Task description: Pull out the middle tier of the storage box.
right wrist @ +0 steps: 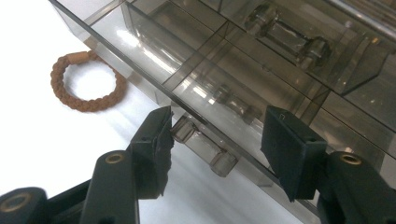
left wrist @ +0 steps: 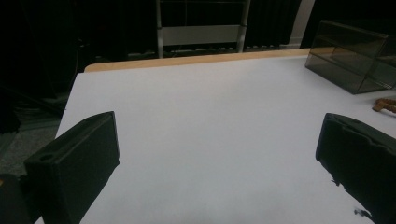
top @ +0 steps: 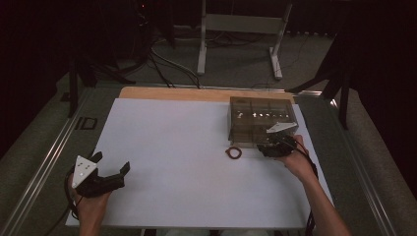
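The clear plastic handle (right wrist: 201,145) of the smoky transparent drawer box (right wrist: 261,70) is straddled, ungripped, by the right gripper's (right wrist: 215,140) half-open jaws. A brown braided ring (right wrist: 88,83) is seen upper left. The left gripper (left wrist: 217,154) is held wide open and empty.

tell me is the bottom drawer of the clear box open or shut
Shut: the drawer front sits flush with the box; its handle lies between the right gripper's fingers.

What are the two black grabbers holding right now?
Nothing. The right gripper has its jaws open on either side of the clear handle of the smoky transparent plastic drawer box, not pressing it. The left gripper is open over the white table.
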A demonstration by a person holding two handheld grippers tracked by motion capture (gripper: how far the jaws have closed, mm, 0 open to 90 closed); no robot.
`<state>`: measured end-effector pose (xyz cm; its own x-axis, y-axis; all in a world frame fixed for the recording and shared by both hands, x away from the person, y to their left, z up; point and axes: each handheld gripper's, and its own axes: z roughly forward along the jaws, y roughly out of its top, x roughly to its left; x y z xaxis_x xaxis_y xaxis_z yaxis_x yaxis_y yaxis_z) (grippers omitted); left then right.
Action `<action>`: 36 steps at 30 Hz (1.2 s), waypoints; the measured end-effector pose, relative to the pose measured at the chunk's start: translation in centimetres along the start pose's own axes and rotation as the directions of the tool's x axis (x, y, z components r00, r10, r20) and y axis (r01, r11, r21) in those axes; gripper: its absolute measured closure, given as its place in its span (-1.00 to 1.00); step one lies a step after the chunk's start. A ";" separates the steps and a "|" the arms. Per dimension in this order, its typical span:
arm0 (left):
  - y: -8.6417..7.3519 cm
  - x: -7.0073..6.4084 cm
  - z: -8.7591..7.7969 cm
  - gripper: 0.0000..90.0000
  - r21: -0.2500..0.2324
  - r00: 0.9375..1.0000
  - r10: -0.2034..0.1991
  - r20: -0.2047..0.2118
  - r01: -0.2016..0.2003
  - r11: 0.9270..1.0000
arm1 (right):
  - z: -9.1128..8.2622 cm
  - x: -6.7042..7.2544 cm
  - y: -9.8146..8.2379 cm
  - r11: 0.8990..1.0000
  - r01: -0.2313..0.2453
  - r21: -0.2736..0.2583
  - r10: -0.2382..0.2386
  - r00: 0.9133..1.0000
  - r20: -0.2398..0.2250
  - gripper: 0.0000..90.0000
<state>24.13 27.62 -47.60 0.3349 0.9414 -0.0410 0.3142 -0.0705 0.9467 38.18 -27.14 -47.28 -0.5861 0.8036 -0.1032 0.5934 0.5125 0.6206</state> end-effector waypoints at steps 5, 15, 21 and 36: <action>0.0 0.0 0.0 -0.98 0.001 1.000 0.000 -0.001 0.000 1.000 | -0.1 0.0 -0.2 1.000 0.003 0.000 -0.003 1.000 -0.003 -0.04; 0.0 0.0 0.0 -0.98 0.000 1.000 0.001 -0.001 -0.001 1.000 | -0.4 0.1 -0.5 1.000 0.007 -0.002 -0.007 1.000 -0.011 -0.03; 0.0 0.0 0.0 -0.98 0.000 1.000 0.002 -0.001 -0.002 1.000 | -0.5 0.3 -0.7 1.000 0.008 0.000 -0.008 1.000 -0.016 -0.02; 0.0 0.0 0.0 -0.98 -0.001 1.000 0.002 0.000 -0.002 1.000 | -0.9 0.6 -1.1 1.000 0.013 -0.001 -0.013 1.000 -0.020 -0.01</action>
<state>24.13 27.56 -47.59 0.3355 0.9412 -0.0395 0.3129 -0.0718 0.9471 36.66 -27.46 -47.38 -0.6046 0.7908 -0.0954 0.5853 0.5222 0.6202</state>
